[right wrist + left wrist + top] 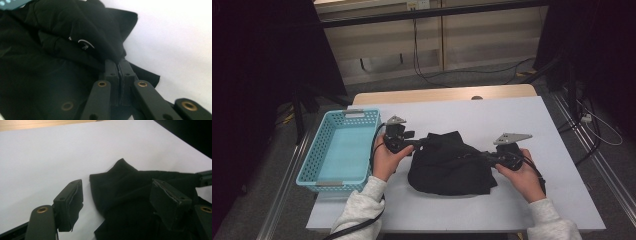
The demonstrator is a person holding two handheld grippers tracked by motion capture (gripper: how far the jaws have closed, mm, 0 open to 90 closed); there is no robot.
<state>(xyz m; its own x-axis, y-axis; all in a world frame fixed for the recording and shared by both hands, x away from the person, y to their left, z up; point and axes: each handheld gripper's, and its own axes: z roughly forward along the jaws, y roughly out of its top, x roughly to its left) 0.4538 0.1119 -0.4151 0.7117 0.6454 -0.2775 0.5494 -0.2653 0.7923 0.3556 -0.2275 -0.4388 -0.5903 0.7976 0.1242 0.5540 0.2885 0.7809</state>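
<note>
1. Black jaws of the right gripper (119,68) are pressed together, pinching a fold of the black garment (50,62).
2. Soft, crumpled cloth, the garment (449,162) lies heaped mid-desk (512,120), between both hands; a small white logo shows on it.
3. Left gripper (117,200) stands spread, with the garment's edge between its jaws, pads not pressing it.
4. Beside the left hand (384,157) sits a light-blue perforated plastic basket (319,155), rectangular, nothing inside.

basket (337,150): light blue, parked at the table's left edge
table (512,120): covered in white
cables (422,60): strung across the floor behind
</note>
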